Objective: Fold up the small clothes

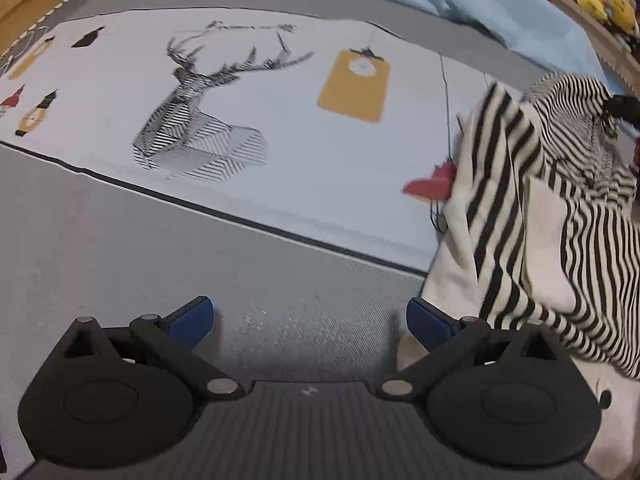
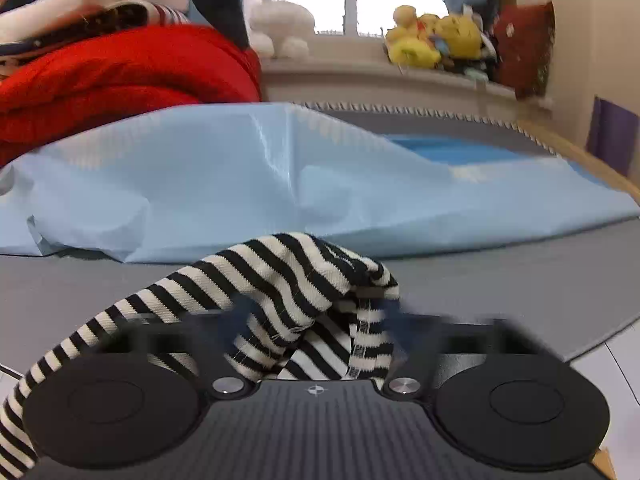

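A black-and-white striped small garment (image 1: 536,216) lies bunched at the right of the bed, partly over the printed deer cloth (image 1: 240,120). Its upper end is pulled up to my right gripper (image 1: 624,108) at the far right edge. In the right wrist view the striped garment (image 2: 288,280) is bunched between the blurred fingers of my right gripper (image 2: 316,316) and drapes over its left side; the jaws look closed on it. My left gripper (image 1: 310,320) is open over the grey mat, and its right finger (image 1: 428,324) lies beside the garment's white inner edge.
A grey mat (image 1: 140,248) covers the bed. A light blue sheet (image 2: 240,184) is crumpled behind it, and a red blanket (image 2: 120,76) is piled at the back left. Yellow plush toys (image 2: 436,40) sit on the window ledge. A wooden bed edge (image 2: 592,160) runs along the right.
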{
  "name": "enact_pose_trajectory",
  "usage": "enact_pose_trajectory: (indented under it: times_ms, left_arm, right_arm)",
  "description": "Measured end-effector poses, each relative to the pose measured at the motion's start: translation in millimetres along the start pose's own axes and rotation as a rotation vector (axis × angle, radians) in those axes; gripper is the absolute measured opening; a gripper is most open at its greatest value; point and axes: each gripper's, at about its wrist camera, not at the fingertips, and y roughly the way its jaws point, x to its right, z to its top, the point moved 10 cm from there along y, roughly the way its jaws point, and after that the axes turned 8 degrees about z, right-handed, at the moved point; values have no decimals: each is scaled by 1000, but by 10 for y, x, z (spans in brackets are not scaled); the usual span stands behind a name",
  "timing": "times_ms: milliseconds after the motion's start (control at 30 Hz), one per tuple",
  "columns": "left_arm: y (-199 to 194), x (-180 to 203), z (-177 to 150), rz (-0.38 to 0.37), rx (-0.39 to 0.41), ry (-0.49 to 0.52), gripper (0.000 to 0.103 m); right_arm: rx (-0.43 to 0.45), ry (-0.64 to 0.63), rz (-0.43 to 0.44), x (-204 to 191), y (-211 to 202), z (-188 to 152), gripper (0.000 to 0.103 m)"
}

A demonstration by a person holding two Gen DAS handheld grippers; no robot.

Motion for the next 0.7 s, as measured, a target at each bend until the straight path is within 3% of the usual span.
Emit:
enact_pose_trajectory:
  times_ms: [33,167,367,467,533,600,667,700]
  left_arm:
    - [2,24,-18,2,1,17,103]
    - [-92,85,-39,14,45,60,103]
    - [-219,132,7,-25,76,34,103]
    - [-277,110,43,-46,89,9,103]
    - [-337,48,69,-43,115,-12,103]
    - [-358,-7,88,-40,119,-39,103]
    - [-364,-27,99,-67,106,-63,103]
    - [-367,-24,95,-77,97,-79,103]
  right_arm:
    - [8,13,14,23,-32,0,4]
    - [178,-41,24,-17,-509,252,4]
    - [203,-193,121,-461,-1370,556,3]
    - [244,-296,170,-832,-2155,649,3]
    - [261,-362,210,-1078,-2857,542,3]
    - [235,-421,261,-1297,-3556,200,4]
    - [126,-434,327,-1436,-4019,-331,6]
    - [19,-418,371,-1502,-4180,-697,7]
